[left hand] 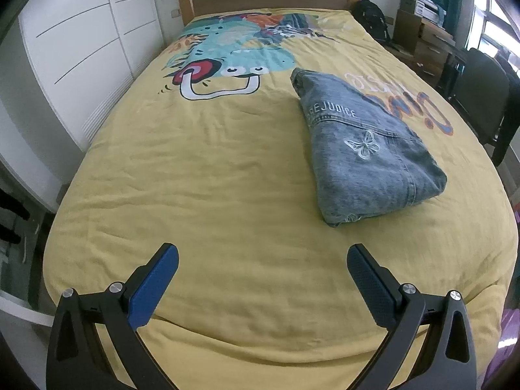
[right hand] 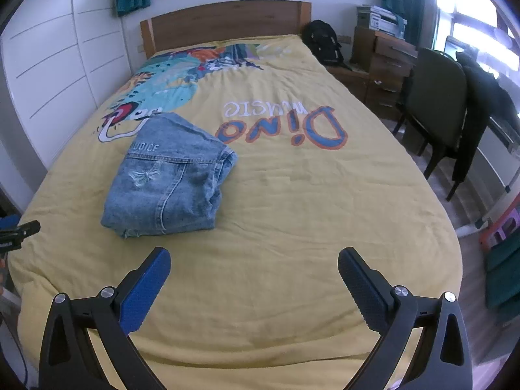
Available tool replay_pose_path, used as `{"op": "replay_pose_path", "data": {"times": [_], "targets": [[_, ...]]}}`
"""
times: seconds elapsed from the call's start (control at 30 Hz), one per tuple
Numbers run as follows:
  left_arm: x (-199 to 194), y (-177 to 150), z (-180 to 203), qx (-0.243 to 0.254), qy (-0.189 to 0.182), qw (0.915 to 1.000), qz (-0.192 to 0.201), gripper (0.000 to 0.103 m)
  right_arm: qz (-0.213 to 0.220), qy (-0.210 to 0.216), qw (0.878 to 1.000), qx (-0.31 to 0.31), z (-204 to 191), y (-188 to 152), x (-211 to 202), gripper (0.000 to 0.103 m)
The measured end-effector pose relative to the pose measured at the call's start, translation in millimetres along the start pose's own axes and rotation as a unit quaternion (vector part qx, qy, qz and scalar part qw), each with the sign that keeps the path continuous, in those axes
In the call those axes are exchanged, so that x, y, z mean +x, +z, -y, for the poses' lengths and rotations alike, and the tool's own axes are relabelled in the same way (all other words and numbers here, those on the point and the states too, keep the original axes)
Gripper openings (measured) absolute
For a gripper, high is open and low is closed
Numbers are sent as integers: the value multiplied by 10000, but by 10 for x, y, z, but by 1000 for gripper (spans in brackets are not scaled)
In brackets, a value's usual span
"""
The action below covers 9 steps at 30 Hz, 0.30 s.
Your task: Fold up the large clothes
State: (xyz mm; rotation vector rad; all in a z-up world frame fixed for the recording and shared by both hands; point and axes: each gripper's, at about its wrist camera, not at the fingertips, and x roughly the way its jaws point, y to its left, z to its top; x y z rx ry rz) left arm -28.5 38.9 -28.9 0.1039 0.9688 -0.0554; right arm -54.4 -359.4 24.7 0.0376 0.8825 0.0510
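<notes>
1. The left gripper (left hand: 262, 255), black-armed with blue textured pads, hovers over the foot of the bed with its jaws spread wide and nothing between them.
2. The right gripper (right hand: 254, 258), of the same black-and-blue build, is likewise wide open and holds nothing, poised above the near end of the bed.
3. Under both lies the wrinkled yellow duvet cover (left hand: 227, 178), printed with a teal cartoon dinosaur and the upside-down words "Dino music".
4. The folded blue denim garment (left hand: 360, 149), embroidered with a white butterfly and pale lettering, rests flat on the cover as a compact rectangular bundle. In the left wrist view it sits ahead and to the right; in the right wrist view (right hand: 172, 175) it sits ahead and to the left, so it lies between the two grippers' lines of sight, well apart from both.
5. Part of the left gripper shows at the left edge of the right wrist view.
6. Beyond the bed stands the brown wooden headboard (right hand: 224, 22).
7. A black backpack (right hand: 323, 42) sits beside the headboard, near wooden drawers (right hand: 386, 61).
8. A dark chair (right hand: 435, 97) stands to the bed's right.
9. White panelled wardrobe doors (left hand: 81, 42) line the left wall.
</notes>
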Motion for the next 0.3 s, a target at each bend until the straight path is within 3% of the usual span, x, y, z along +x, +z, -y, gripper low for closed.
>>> {"op": "replay_pose_path", "data": {"times": [0.3], "targets": [[-7, 28, 39, 90, -72, 9999, 17, 102, -85, -26, 10000, -43, 28, -15, 15, 103]]}}
